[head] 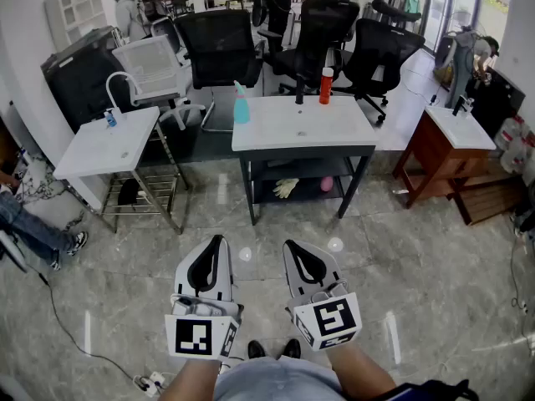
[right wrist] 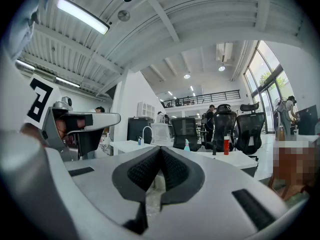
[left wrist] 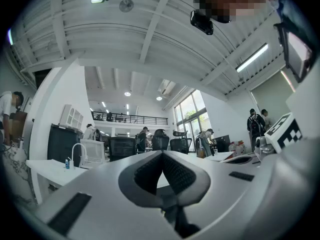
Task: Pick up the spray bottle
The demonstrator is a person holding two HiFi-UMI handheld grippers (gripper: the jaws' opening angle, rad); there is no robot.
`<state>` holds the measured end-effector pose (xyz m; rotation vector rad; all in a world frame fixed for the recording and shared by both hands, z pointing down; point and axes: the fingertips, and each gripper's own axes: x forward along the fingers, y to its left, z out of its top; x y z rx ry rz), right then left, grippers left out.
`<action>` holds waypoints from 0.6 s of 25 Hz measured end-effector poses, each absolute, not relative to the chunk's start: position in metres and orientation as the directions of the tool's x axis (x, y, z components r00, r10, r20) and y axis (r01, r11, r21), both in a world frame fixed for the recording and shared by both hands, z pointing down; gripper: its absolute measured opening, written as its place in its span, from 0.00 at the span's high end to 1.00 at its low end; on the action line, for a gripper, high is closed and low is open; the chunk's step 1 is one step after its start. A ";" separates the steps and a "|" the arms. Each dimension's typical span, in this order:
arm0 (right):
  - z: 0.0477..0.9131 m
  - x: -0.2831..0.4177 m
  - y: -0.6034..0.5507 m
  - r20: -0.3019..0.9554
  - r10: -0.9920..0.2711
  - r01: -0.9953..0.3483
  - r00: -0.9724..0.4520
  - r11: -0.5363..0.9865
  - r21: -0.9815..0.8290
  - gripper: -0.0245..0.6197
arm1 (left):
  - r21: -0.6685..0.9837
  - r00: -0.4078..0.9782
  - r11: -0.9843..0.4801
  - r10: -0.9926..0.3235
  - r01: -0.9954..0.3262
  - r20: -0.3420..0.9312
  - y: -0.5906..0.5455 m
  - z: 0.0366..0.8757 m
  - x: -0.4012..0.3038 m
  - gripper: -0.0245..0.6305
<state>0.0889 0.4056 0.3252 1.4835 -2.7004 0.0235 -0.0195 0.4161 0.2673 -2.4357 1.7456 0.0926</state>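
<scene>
The teal spray bottle (head: pixel 241 103) stands upright near the left edge of a white sink table (head: pixel 276 132) across the room, with a red bottle (head: pixel 326 84) further right at the back. In the right gripper view the spray bottle (right wrist: pixel 187 145) and red bottle (right wrist: pixel 226 145) are small and far off. My left gripper (head: pixel 216 241) and right gripper (head: pixel 290 245) are held side by side low over the floor, well short of the table. Both are shut and hold nothing; the pads meet in the left gripper view (left wrist: pixel 162 153) and the right gripper view (right wrist: pixel 161 148).
A second white table (head: pixel 92 153) with a faucet and a small blue bottle (head: pixel 109 119) stands at left. Black office chairs (head: pixel 221 44) stand behind the tables. A wooden sink cabinet (head: pixel 439 153) is at right. A seated person's legs (head: pixel 33 232) and a floor cable (head: pixel 67 328) are at left.
</scene>
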 end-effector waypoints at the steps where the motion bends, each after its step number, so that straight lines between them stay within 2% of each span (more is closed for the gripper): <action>1: 0.325 0.089 0.405 0.061 -0.843 -0.844 -0.535 0.537 0.015 0.94 | -0.080 0.323 -0.315 -0.937 -0.946 -0.132 0.415 0.267 -0.019 0.93; 15: 0.332 0.112 0.404 0.063 -0.826 -0.828 -0.560 0.560 -0.023 0.94 | -0.085 0.316 -0.307 -0.942 -0.948 -0.111 0.412 0.274 0.005 0.93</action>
